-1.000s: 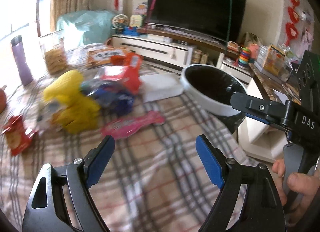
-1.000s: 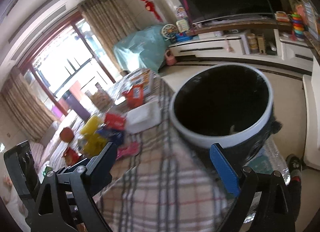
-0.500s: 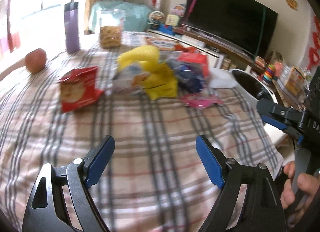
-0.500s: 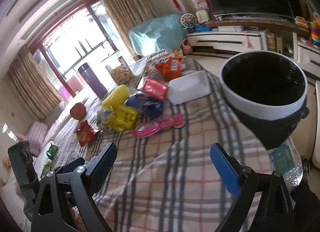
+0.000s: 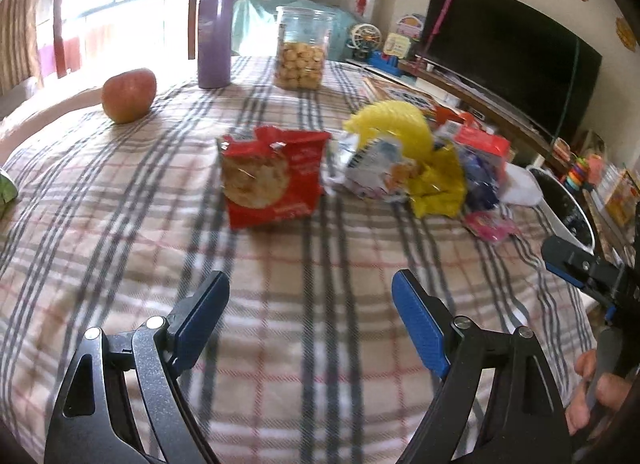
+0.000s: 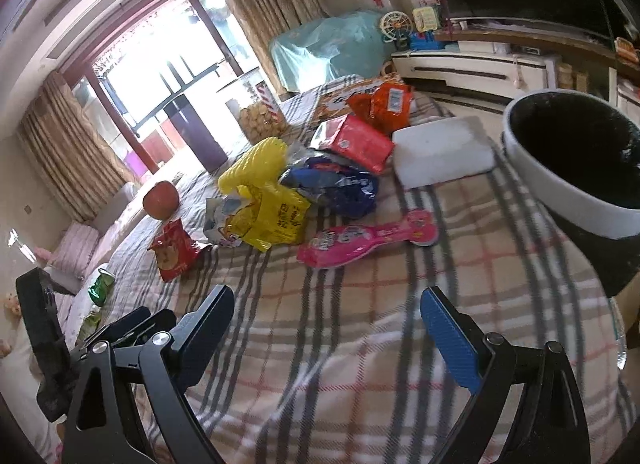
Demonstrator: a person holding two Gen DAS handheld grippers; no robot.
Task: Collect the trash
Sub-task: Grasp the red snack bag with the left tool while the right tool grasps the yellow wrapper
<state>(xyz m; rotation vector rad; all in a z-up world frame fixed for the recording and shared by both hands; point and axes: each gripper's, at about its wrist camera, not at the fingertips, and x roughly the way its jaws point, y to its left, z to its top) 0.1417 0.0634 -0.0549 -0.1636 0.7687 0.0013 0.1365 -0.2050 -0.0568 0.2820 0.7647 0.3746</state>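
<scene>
Wrappers lie heaped mid-table on the plaid tablecloth [image 5: 280, 304], well ahead of both tools and touched by neither. From the left wrist view, going left to right: a round reddish apple [image 5: 129, 94], a tall purple flask [image 5: 215, 34], a clear jar of biscuits [image 5: 301, 49], then the trash itself, a glossy red snack bag [image 5: 272, 176] nearest the left gripper [image 5: 310, 318], whose blue-padded jaws stand wide with nothing between them. Beside the bag sit a crinkled white wrapper [image 5: 374, 170], a ribbed yellow foam sleeve [image 5: 394, 120], a yellow foil packet [image 5: 438, 188], a dark blue bag [image 5: 480, 180] and a flat pink blister pack [image 5: 490, 226]. At the far right edge stands the bin [image 5: 568, 210], white-rimmed with a black liner.

From the right wrist view, the right gripper [image 6: 326, 318] also hangs wide and empty above bare cloth; the pink pack [image 6: 368, 238] lies just ahead of it, a white foam block [image 6: 442, 156] beyond, the bin [image 6: 560, 192] off the table's right edge.
</scene>
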